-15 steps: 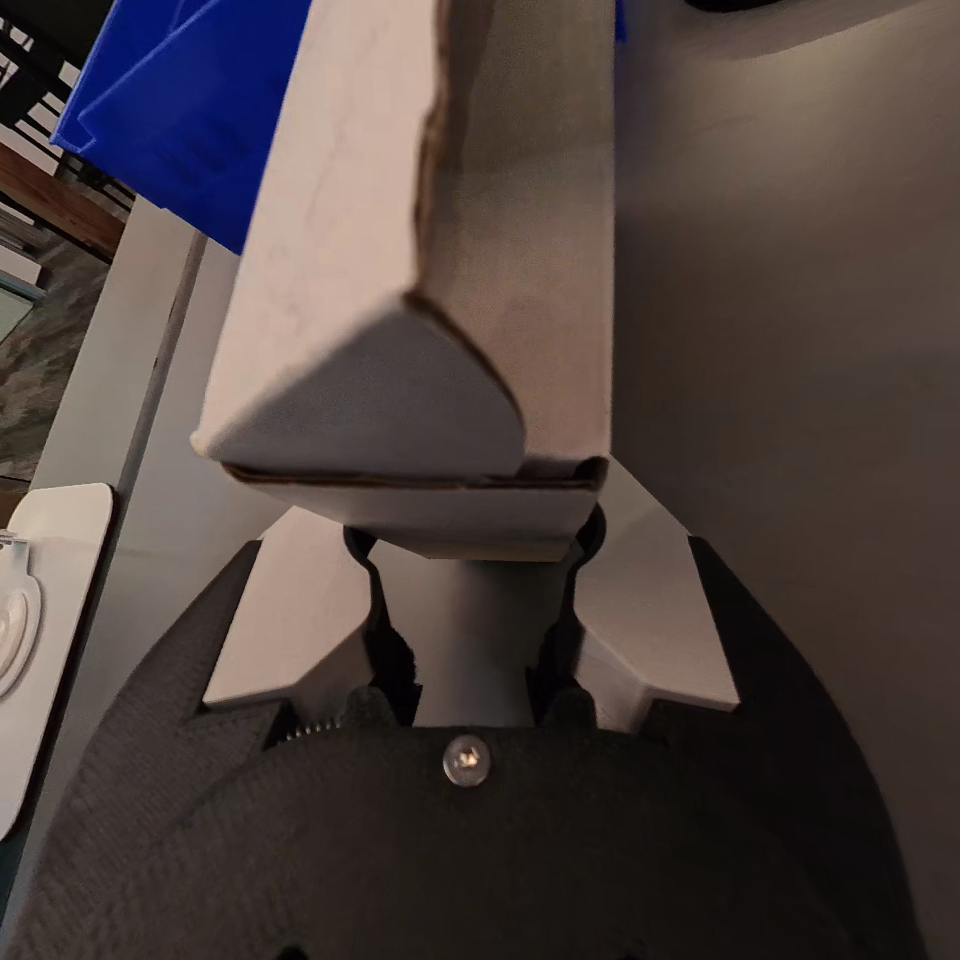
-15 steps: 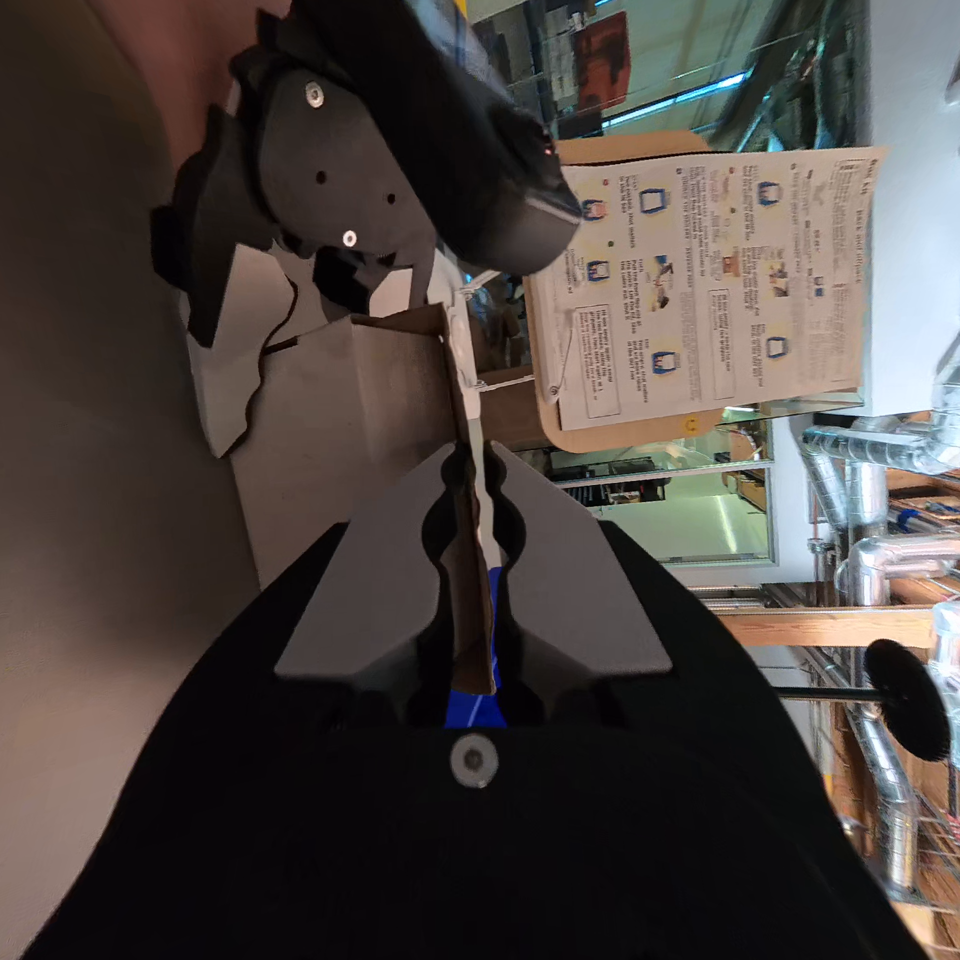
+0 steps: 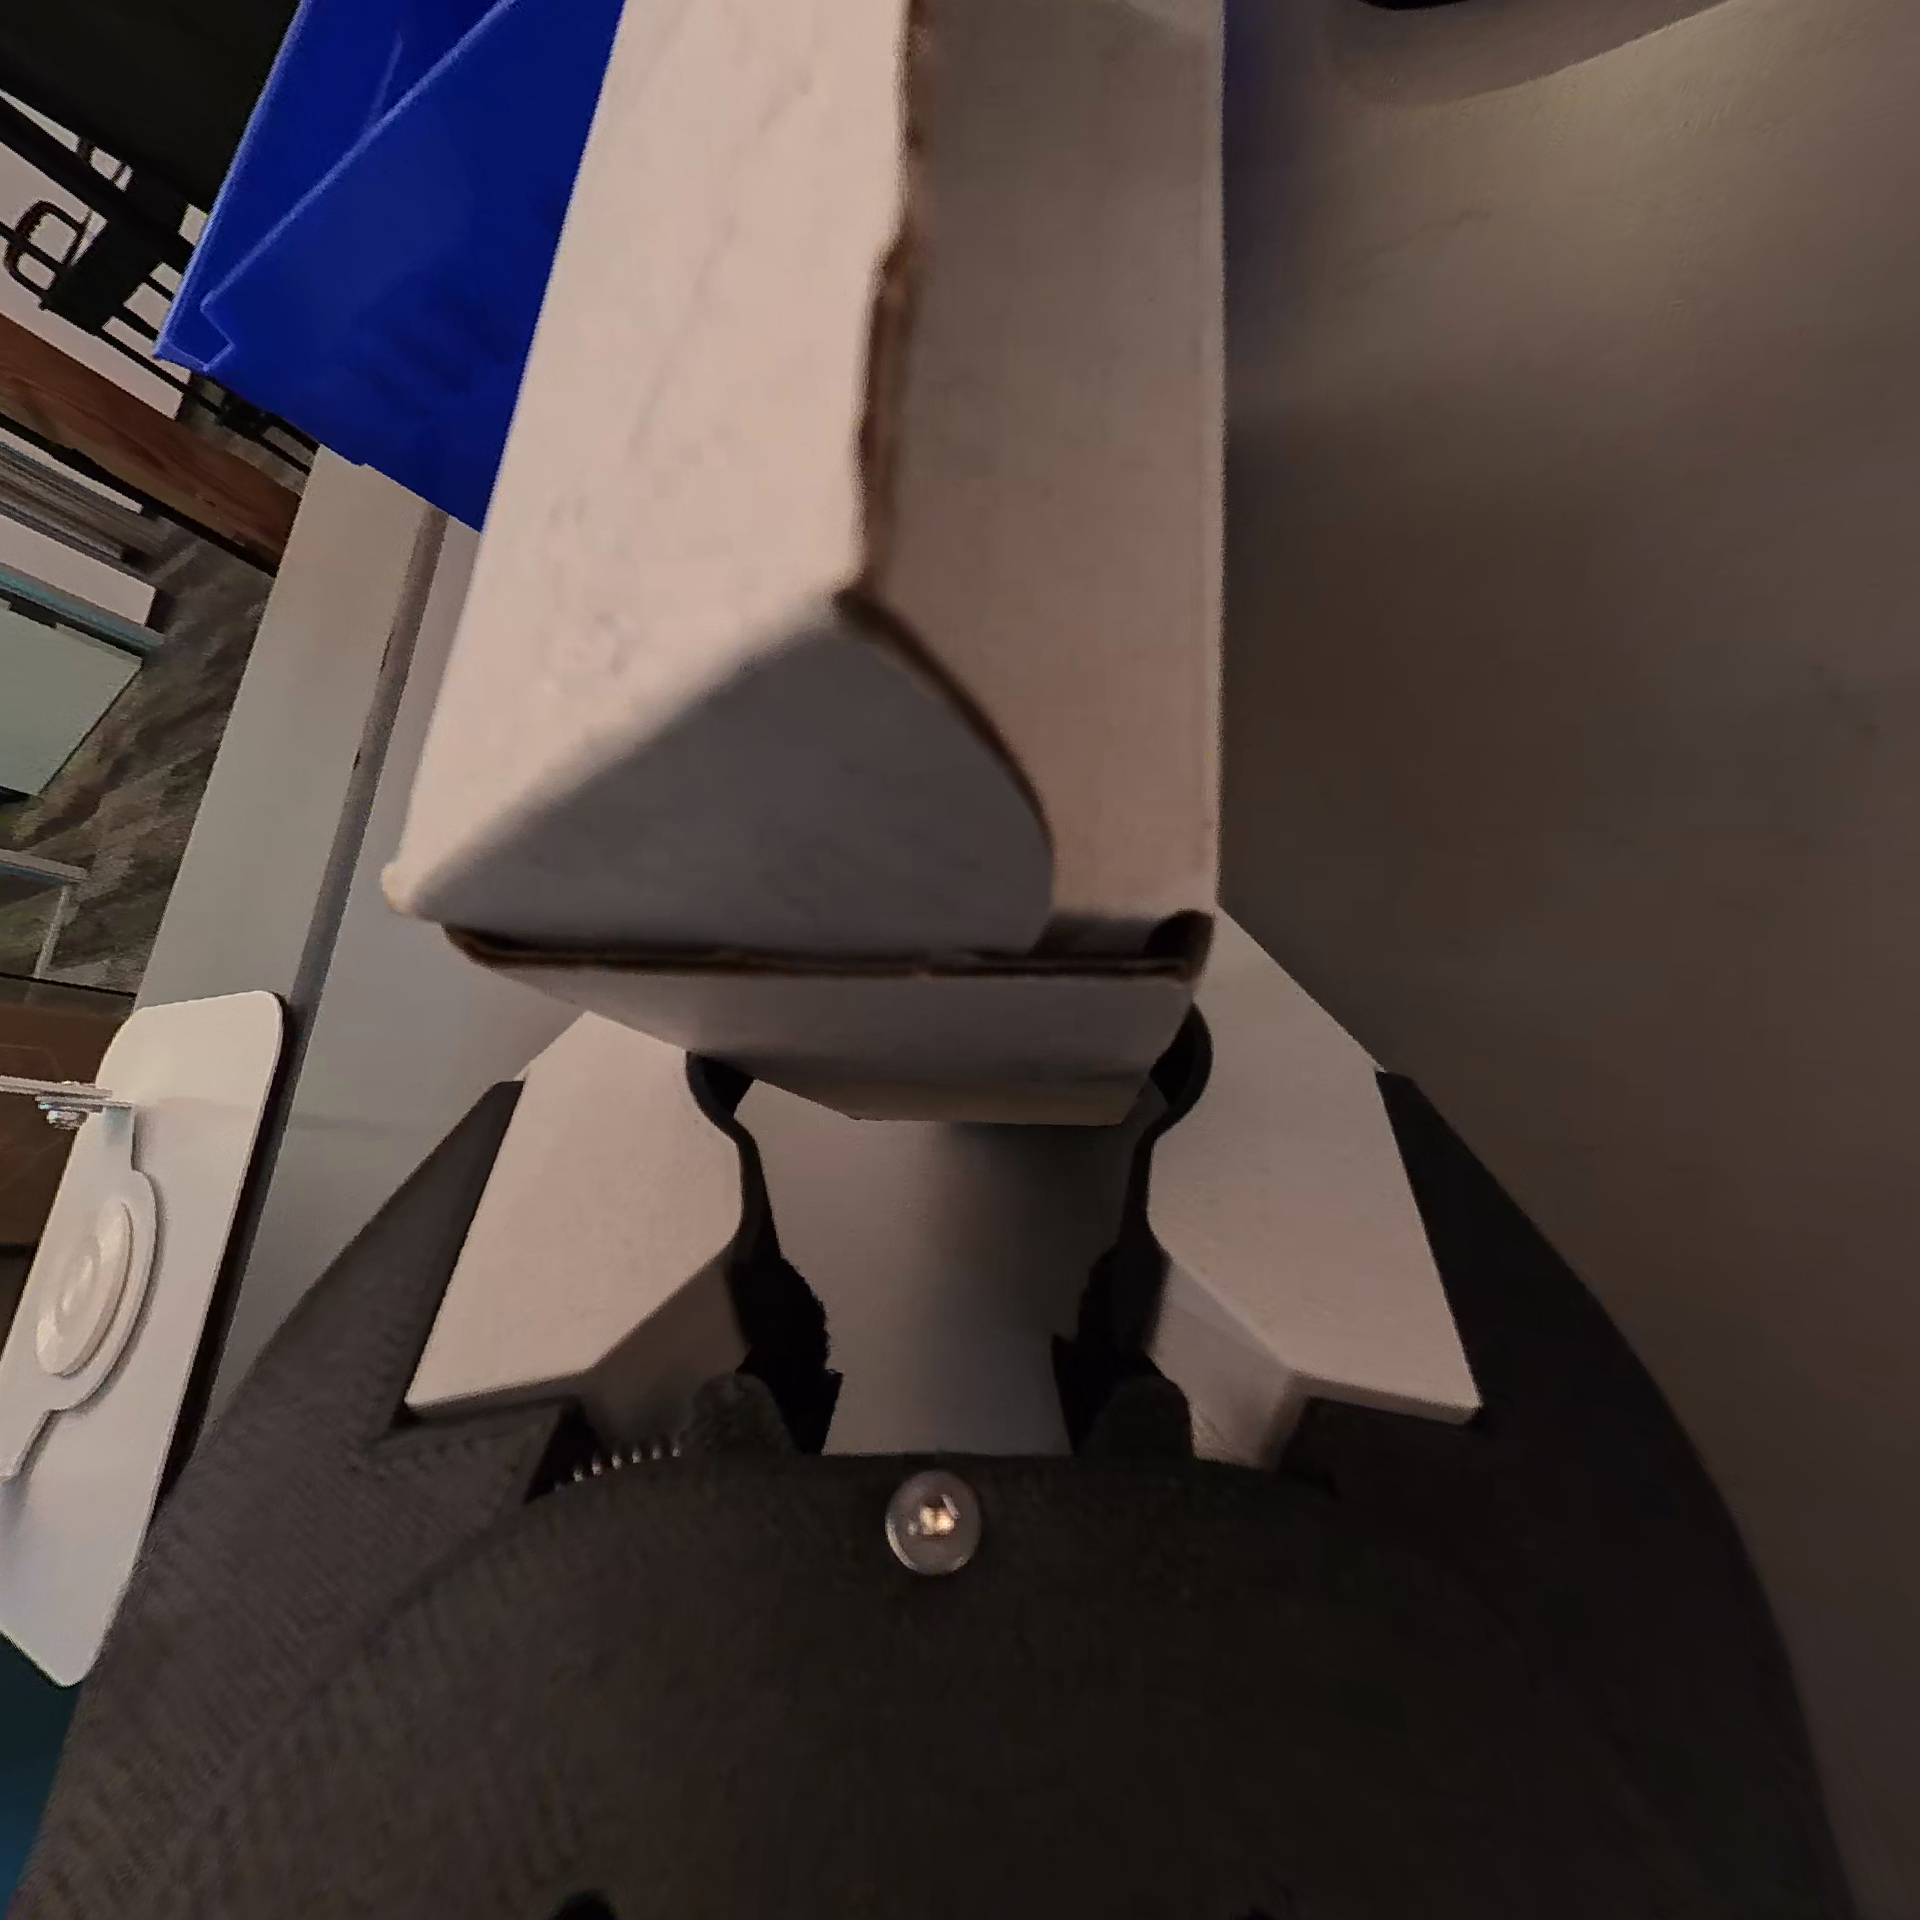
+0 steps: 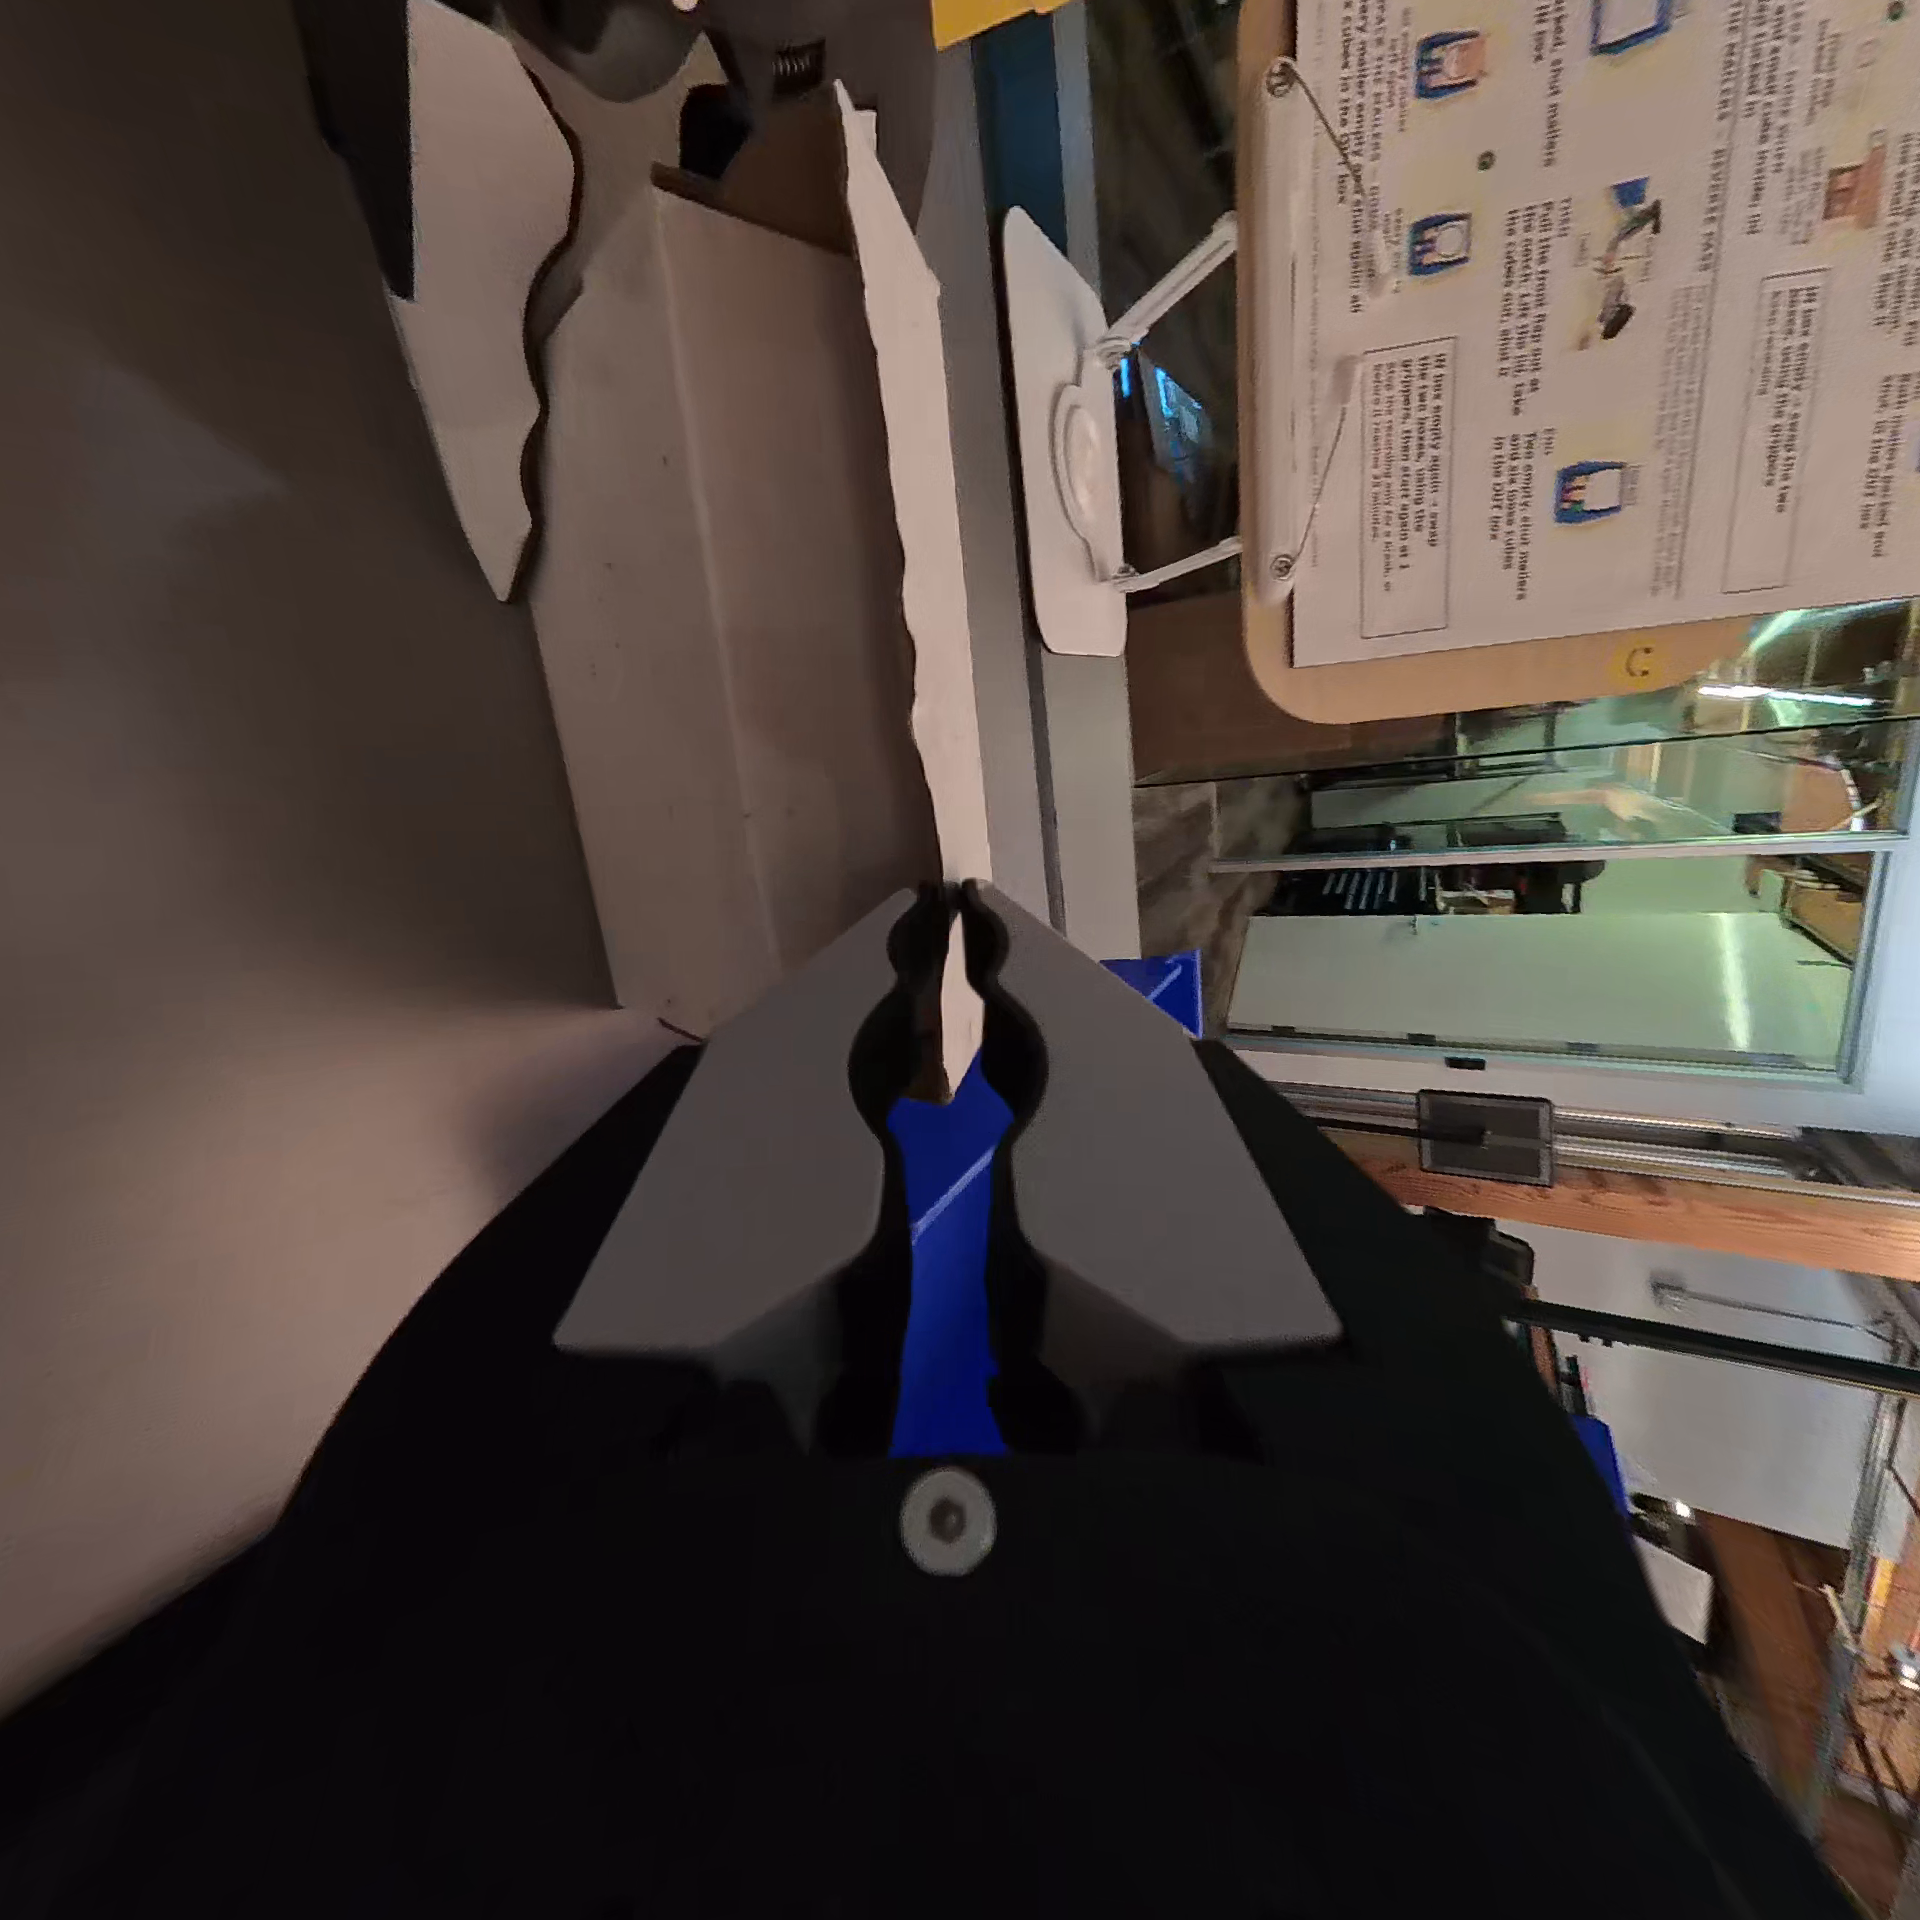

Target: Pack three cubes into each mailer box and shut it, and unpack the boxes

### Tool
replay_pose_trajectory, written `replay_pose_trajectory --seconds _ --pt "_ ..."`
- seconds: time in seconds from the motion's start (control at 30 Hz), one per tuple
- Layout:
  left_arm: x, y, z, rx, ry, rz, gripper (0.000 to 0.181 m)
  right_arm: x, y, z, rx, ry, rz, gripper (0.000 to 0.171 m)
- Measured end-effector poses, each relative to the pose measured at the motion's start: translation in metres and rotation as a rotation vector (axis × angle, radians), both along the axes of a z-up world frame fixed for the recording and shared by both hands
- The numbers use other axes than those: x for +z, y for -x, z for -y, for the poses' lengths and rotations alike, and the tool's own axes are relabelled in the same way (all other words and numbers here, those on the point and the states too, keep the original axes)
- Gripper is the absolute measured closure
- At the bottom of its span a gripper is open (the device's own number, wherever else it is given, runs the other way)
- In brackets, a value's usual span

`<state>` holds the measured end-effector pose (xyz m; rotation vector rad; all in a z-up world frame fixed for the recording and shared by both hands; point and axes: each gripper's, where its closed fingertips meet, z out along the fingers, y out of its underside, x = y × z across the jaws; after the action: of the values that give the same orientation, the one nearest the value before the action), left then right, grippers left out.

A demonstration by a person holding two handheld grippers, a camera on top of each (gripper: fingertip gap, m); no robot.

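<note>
Between the left gripper's (image 3: 951, 1081) spread fingers, a white mailer box (image 3: 831, 582) is sitting — its near end is filling the wide gap, a blue bin (image 3: 395, 249) lying far left on the grey table (image 3: 1558, 727). From the right wrist, the right gripper (image 4: 951, 904) is pinching the box's thin white lid edge (image 4: 914, 499), jaws nearly closed — the box body (image 4: 707, 540) is stretching away on its left.
</note>
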<state>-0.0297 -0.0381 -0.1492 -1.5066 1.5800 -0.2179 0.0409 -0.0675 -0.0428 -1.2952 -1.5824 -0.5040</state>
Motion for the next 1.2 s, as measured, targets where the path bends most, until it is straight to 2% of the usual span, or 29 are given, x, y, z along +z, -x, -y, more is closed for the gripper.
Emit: replay_pose_trajectory --seconds 0.2,0.27,0.33,0.43,0.5,0.57,0.8,1.07,1.2 --pt "0.002 0.0 0.0 -0.011 -0.045 -0.009 0.105 0.013 0.0 -0.001 -0.029 0.19 -0.101 0.17" --pt "0.002 0.0 0.0 -0.008 -0.043 -0.009 0.105 0.015 0.003 -0.002 -0.034 0.201 -0.074 0.166" --pt "0.002 0.0 0.0 -0.011 -0.05 -0.012 0.104 0.018 0.017 0.0 0.013 0.149 -0.043 0.151" --pt "0.003 0.0 0.0 -0.015 -0.077 -0.021 0.104 0.013 0.034 0.001 0.03 0.137 0.028 0.151" --pt "0.003 0.0 0.001 -0.015 -0.094 -0.026 0.104 0.01 0.037 -0.003 0.018 0.145 0.076 0.158" --pt "0.003 0.0 0.001 -0.011 -0.092 -0.026 0.104 0.005 0.038 -0.003 0.011 0.21 0.099 0.17" --pt "0.003 0.001 0.0 -0.013 -0.091 -0.028 0.104 0.004 0.037 -0.004 -0.007 0.445 0.123 0.166" --pt "0.005 0.001 -0.001 -0.028 -0.165 -0.044 0.104 0.008 0.037 -0.002 -0.026 0.688 0.157 0.17" --pt "0.007 0.001 -0.001 -0.036 -0.218 -0.059 0.104 0.008 0.036 0.001 -0.027 0.891 0.137 0.17"
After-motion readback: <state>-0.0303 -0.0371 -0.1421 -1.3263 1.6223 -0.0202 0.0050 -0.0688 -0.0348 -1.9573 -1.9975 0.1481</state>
